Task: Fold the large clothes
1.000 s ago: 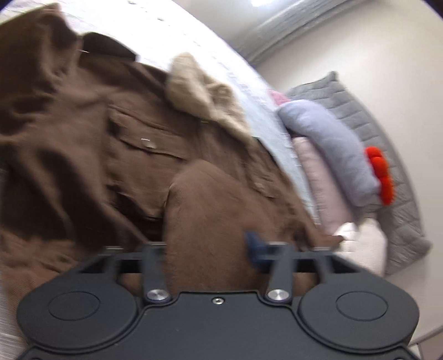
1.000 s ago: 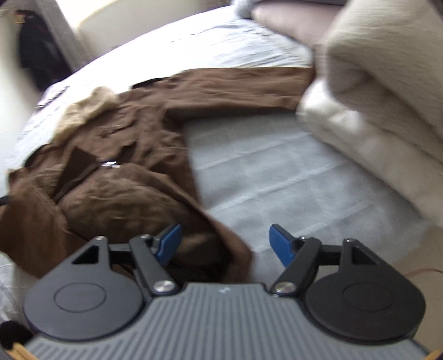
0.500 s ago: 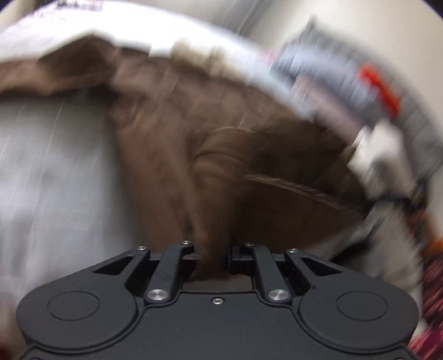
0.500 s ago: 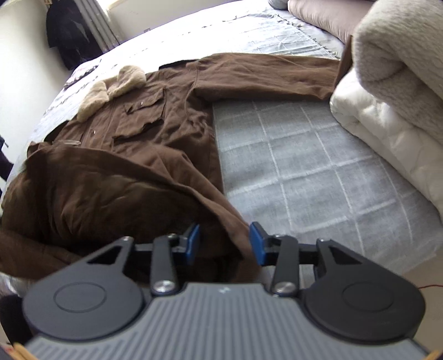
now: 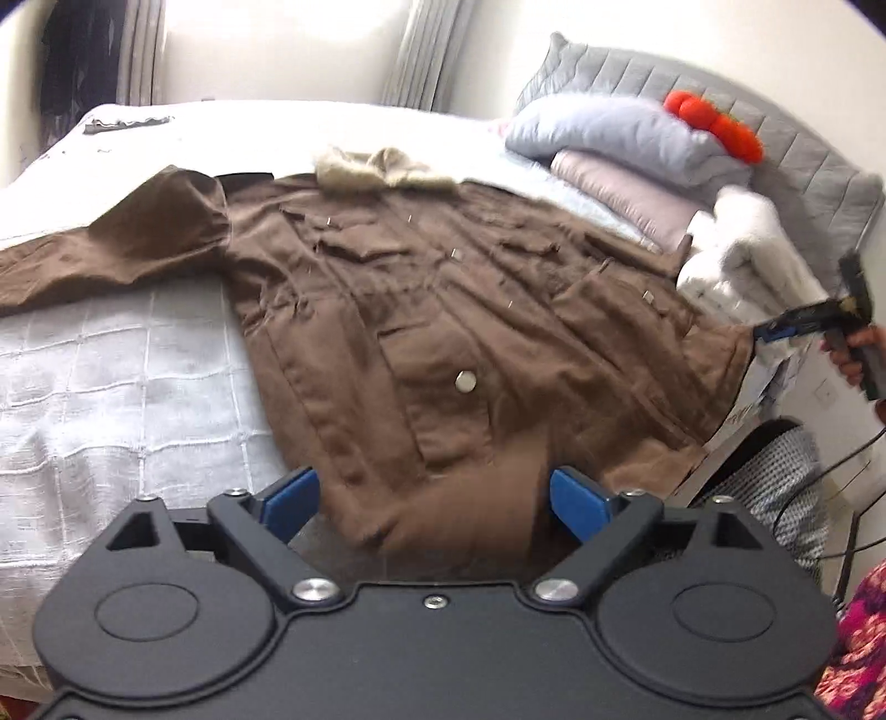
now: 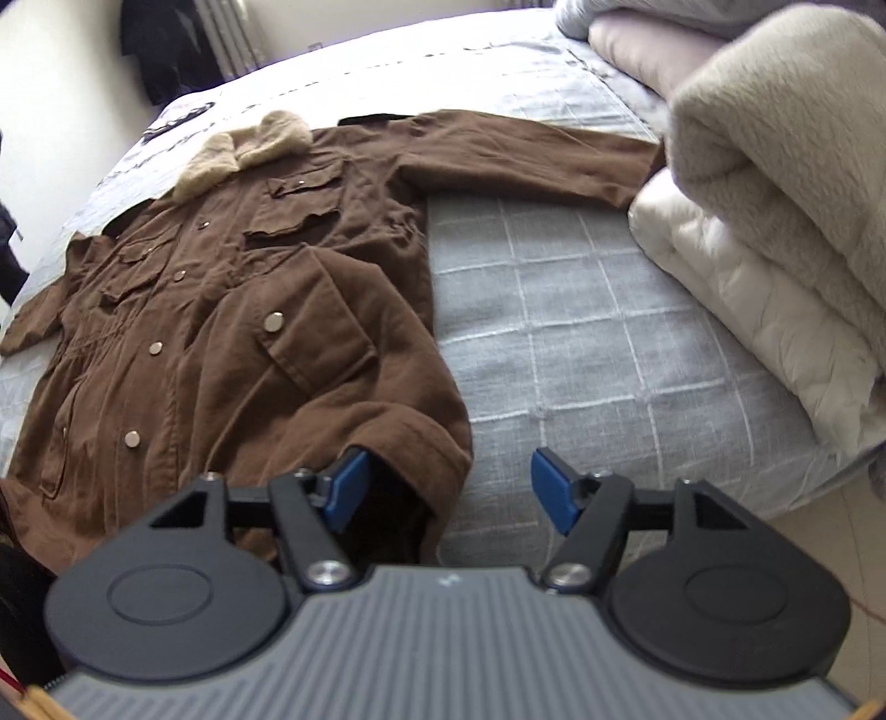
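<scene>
A large brown coat (image 5: 443, 310) with a beige fur collar (image 5: 376, 166) lies spread face up on the bed, sleeves out to both sides. It also shows in the right wrist view (image 6: 232, 310), collar (image 6: 243, 149) at the far end. My left gripper (image 5: 437, 498) is open, its blue pads on either side of the coat's bottom hem. My right gripper (image 6: 448, 487) is open, with the hem's corner next to its left pad. The right gripper also shows in the left wrist view (image 5: 797, 327) at the coat's far hem corner.
The bed has a pale grey checked cover (image 6: 581, 343). Folded cream and white blankets (image 6: 775, 221) lie to the right. Grey and pink pillows (image 5: 620, 144) with an orange toy (image 5: 714, 124) lean on the grey headboard. Dark clothes (image 6: 166, 44) hang by the wall.
Both grippers were shut on the coat's hem half a second ago and have opened, letting it go. The coat, bunched a second ago, now lies spread flat.
</scene>
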Demonstrator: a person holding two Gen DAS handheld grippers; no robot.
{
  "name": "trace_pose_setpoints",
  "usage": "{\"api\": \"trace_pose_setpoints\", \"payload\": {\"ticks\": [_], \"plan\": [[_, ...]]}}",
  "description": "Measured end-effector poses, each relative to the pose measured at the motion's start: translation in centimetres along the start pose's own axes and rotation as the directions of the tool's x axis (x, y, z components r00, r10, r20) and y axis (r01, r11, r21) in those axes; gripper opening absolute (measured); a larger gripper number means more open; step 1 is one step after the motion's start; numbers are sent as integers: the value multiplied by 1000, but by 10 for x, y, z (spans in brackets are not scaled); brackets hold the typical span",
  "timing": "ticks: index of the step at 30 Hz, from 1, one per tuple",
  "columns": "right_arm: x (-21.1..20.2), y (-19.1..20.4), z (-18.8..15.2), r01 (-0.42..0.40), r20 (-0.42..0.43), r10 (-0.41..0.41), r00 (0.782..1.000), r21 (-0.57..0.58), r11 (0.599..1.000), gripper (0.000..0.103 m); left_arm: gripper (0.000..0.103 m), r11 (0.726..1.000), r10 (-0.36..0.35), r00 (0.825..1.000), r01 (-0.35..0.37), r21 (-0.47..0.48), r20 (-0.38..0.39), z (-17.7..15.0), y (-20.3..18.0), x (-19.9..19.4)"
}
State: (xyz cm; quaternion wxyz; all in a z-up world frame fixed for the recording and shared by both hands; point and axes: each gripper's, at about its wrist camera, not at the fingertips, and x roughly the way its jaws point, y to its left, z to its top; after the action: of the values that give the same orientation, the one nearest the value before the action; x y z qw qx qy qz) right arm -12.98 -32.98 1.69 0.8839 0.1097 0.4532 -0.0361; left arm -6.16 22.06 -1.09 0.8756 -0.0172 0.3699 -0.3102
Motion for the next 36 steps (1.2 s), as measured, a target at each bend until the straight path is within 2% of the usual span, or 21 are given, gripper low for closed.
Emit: {"api": "trace_pose_setpoints", "payload": {"ticks": [4,6,9,12,14,17,18,19,20,22,23,24,25,26,28,30,32,33,34,36], "plan": [[8,9,8,-16,1,16,1000,-33,999,66,94,996,6,999,-8,-86,-32,9,7,23],[5,7,11,-50,24,50,998,-4,999,67,94,987,54,994,-67,-146,-93,7,12,34],[-3,0,14,-99,61,97,993,29,995,79,94,959,112,971,-162,-233,-211,2,22,67],[-16,-13,15,-138,115,129,985,71,988,83,93,938,86,962,-165,-304,-259,-13,27,86],[-19,-24,16,-160,140,144,980,110,981,85,92,936,47,959,-140,-323,-279,-23,26,92],[2,-37,18,-153,112,136,984,153,976,85,92,919,28,965,-127,-374,-260,-35,27,94],[14,-41,17,-149,88,136,987,172,974,84,92,905,17,969,-120,-408,-247,-40,30,95],[30,-46,15,-150,59,141,988,200,968,78,87,888,4,973,-110,-447,-232,-46,32,96],[47,-49,12,-157,29,155,987,230,960,73,70,872,-8,974,-104,-478,-226,-52,32,98],[78,-54,1,-192,-43,214,976,300,934,43,51,852,-3,977,-110,-512,-215,-60,28,101],[90,-54,-7,-216,-67,251,966,333,918,34,39,849,8,979,-116,-516,-206,-61,26,99],[94,-49,-13,-230,-73,268,961,332,915,27,30,844,5,982,-105,-525,-188,-60,24,93],[91,-43,-17,-226,-65,258,964,308,924,17,15,836,-7,988,-81,-543,-157,-60,24,84],[85,-40,-19,-229,-66,260,963,301,926,14,13,826,-12,992,-62,-560,-127,-57,24,73],[60,-36,-21,-239,-41,261,965,284,928,12,12,830,11,998,-42,-556,-60,-51,21,47],[31,-35,-22,-227,-6,236,972,244,943,12,11,839,34,998,-57,-542,-53,-48,16,31],[20,-34,-27,-207,-25,218,976,221,953,12,10,858,82,990,-128,-497,-113,-51,11,32],[23,-31,-29,-173,-58,188,980,203,964,12,10,873,114,980,-176,-455,-161,-53,9,38],[32,-25,-32,-118,-108,138,984,174,978,12,11,879,124,973,-199,-433,-195,-54,9,46],[60,-14,-38,-22,-218,44,975,105,994,13,16,885,139,959,-232,-405,-246,-57,10,59]]}}
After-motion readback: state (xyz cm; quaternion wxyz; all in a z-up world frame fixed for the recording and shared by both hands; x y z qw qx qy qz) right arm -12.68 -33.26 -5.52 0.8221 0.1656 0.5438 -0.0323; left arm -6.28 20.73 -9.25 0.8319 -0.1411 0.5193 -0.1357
